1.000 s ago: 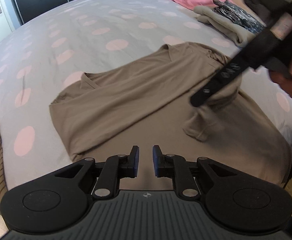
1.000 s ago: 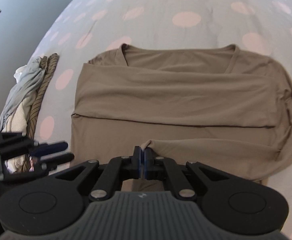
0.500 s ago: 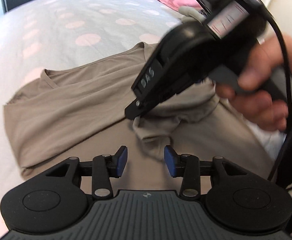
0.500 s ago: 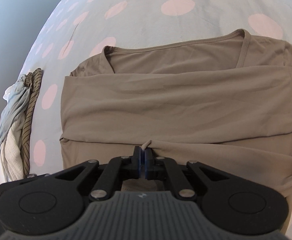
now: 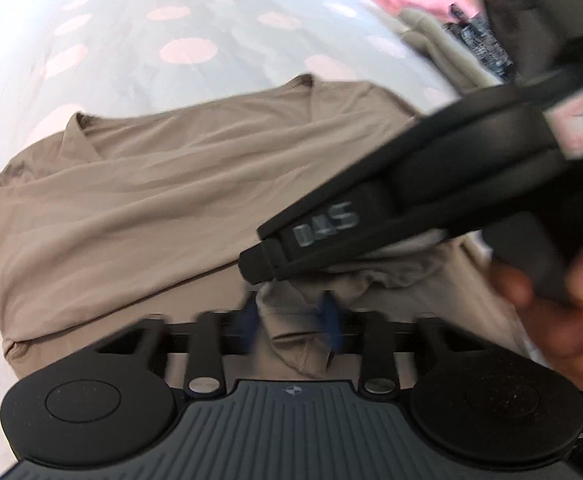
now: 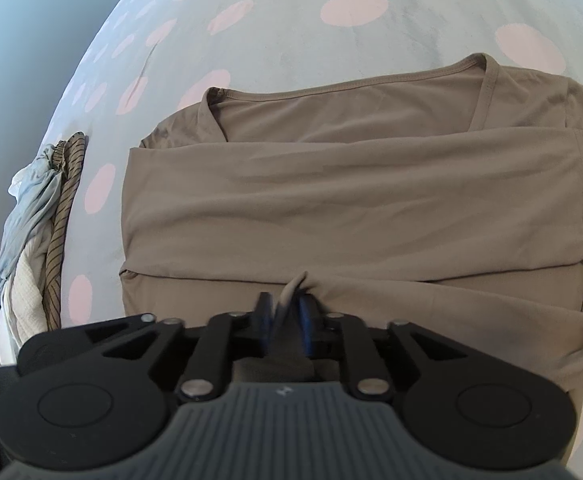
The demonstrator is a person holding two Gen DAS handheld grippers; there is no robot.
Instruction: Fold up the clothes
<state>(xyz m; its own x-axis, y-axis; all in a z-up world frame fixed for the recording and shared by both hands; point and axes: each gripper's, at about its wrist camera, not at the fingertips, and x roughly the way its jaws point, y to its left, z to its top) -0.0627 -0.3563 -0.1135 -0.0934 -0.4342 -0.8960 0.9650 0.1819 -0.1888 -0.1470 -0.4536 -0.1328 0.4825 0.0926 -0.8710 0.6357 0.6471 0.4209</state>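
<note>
Heap of spare clothes (image 6: 31, 240) at the far left edge of the dotted bedspread (image 6: 351, 12). Next, tan shirt (image 6: 351, 200) flat on the spread, partly folded, neckline away from the cameras. Left gripper (image 5: 291, 316) low over a bunched fold at the near hem, blurred pads either side, just been closing; whether pressing, cannot tell. Right gripper (image 6: 285, 316) further right, jaws just been opening, a pinch of cloth standing loose between them. Hand (image 5: 563, 320) on its handle.
</note>
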